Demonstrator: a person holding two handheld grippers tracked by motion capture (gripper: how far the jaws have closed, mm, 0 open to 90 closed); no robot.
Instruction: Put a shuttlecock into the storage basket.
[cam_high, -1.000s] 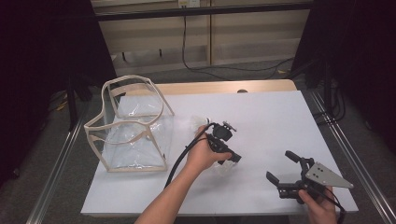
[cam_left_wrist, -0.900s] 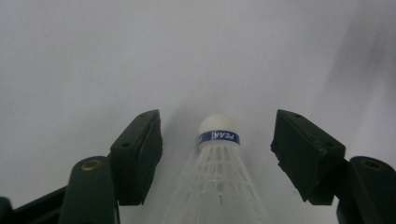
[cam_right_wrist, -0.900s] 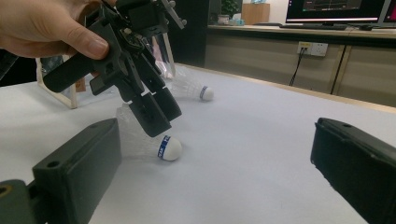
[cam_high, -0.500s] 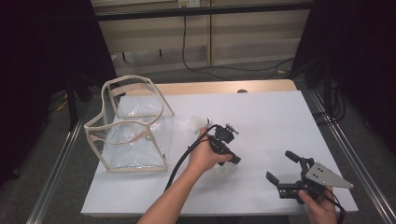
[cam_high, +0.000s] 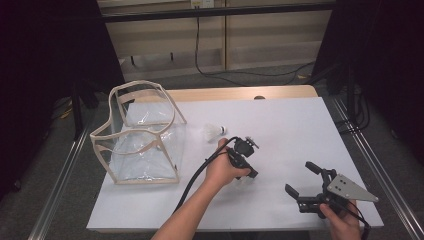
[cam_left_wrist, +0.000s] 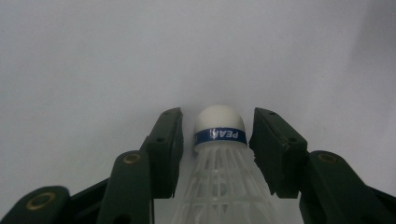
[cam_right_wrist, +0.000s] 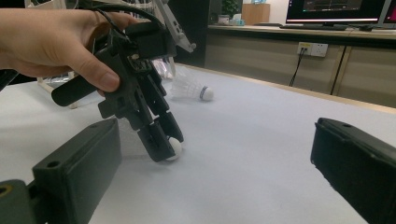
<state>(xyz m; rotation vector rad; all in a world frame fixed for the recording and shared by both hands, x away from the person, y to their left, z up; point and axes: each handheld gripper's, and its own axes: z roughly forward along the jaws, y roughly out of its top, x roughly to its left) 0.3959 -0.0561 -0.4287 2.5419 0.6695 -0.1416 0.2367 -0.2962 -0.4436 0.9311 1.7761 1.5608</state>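
A white shuttlecock (cam_left_wrist: 219, 135) with a blue band under its cork stands cork-down on the white table (cam_high: 300, 125). My left gripper (cam_high: 248, 176) points down over it near the table's middle, open, one jaw on each side of the cork with a narrow gap on both sides. From the right gripper view, the left gripper (cam_right_wrist: 166, 149) tilts down with the cork at its tips. A second shuttlecock (cam_high: 214, 131) lies on its side a little farther away, towards the bag. My right gripper (cam_high: 300, 177) rests wide open at the near right, with nothing between its jaws.
A clear plastic bag (cam_high: 142, 137) with beige trim and handles stands open at the table's left. The left gripper's cable (cam_high: 192, 182) runs along the forearm. Metal rails (cam_high: 370, 165) border the table on both sides.
My left gripper has moved away from the lying shuttlecock toward the near side and down onto the table, where a second shuttlecock now stands between its jaws. The right gripper has not moved.
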